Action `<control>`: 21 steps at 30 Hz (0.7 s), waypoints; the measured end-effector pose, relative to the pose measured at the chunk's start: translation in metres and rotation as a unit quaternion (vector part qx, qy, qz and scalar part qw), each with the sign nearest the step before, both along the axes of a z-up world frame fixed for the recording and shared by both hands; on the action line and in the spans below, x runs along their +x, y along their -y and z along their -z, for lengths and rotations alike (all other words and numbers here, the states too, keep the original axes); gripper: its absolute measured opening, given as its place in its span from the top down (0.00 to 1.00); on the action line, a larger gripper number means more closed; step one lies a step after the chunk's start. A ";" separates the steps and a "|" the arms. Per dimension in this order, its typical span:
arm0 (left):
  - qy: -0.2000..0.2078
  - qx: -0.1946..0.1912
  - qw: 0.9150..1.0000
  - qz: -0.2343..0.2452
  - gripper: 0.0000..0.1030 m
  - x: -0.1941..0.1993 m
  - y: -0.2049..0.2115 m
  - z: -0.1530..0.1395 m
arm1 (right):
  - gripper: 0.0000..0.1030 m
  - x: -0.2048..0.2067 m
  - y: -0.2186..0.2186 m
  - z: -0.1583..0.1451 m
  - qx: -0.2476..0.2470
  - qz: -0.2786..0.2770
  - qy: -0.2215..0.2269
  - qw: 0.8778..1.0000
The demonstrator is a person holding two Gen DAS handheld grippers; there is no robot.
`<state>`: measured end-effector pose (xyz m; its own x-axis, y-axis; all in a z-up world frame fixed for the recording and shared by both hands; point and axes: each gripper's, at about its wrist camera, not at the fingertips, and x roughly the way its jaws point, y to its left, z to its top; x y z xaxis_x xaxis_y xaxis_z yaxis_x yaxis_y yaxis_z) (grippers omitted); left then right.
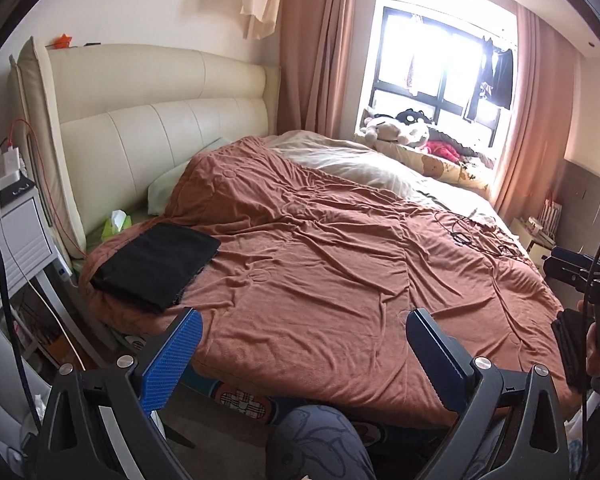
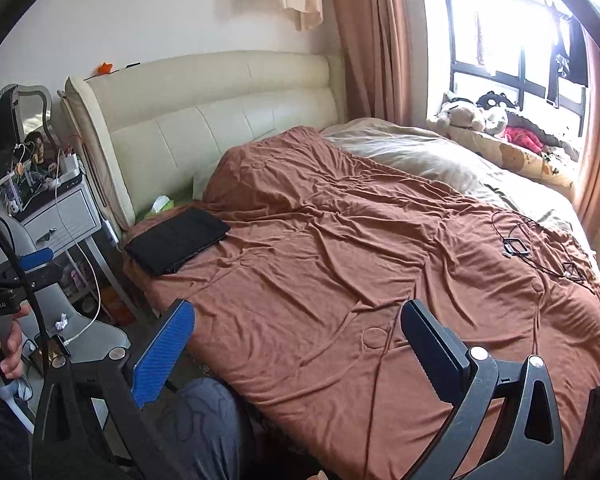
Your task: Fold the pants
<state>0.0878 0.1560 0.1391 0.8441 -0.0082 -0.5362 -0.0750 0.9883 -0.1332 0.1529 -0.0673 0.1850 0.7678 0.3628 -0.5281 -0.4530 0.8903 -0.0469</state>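
While both grippers are hovering above the foot of the bed, the pants [image 1: 156, 266] are lying folded into a flat black rectangle on the rust-brown blanket [image 1: 320, 280], toward ten o'clock from the left gripper [image 1: 300, 354] and near the bed's left edge, well apart from either tool. The left gripper is standing with its blue-padded fingers [image 1: 172, 360] spread wide and nothing between them; the right gripper [image 2: 296, 354] is likewise gaping open and holding nothing. In the right wrist view the pants [image 2: 178, 240] are sitting at about eleven o'clock, just short of a green tissue box [image 2: 160, 205] that is resting by the cream padded headboard [image 2: 220, 112]. A beige pillow [image 2: 412, 152] is lying at one o'clock beyond the blanket, and stuffed toys [image 2: 468, 114] are crowding the window sill further back. Thin black cables with small devices [image 2: 518, 246] are trailing over the blanket at two o'clock. A white nightstand [image 2: 60, 216] cluttered with chargers and cords is standing at nine o'clock beside the bed. The person's knee [image 1: 320, 440], in grey patterned cloth, is pressing in at six o'clock against the bed's edge.
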 end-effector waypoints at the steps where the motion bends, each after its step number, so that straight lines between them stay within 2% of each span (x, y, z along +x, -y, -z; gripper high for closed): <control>1: 0.004 0.000 1.000 0.004 0.01 -0.004 0.002 0.000 | 0.00 -0.006 0.004 0.000 0.002 0.003 0.001 1.000; 10: 0.028 0.010 0.999 0.017 0.00 -0.040 0.017 0.008 | 0.00 -0.056 0.022 0.011 0.008 0.025 0.019 0.999; 15: 0.045 0.016 0.999 0.007 0.01 -0.059 0.021 0.014 | 0.00 -0.080 0.031 0.020 0.023 0.030 0.023 0.999; 21: 0.050 0.018 0.999 0.013 0.00 -0.073 0.032 0.025 | 0.00 -0.113 0.037 0.031 0.027 0.029 0.035 0.999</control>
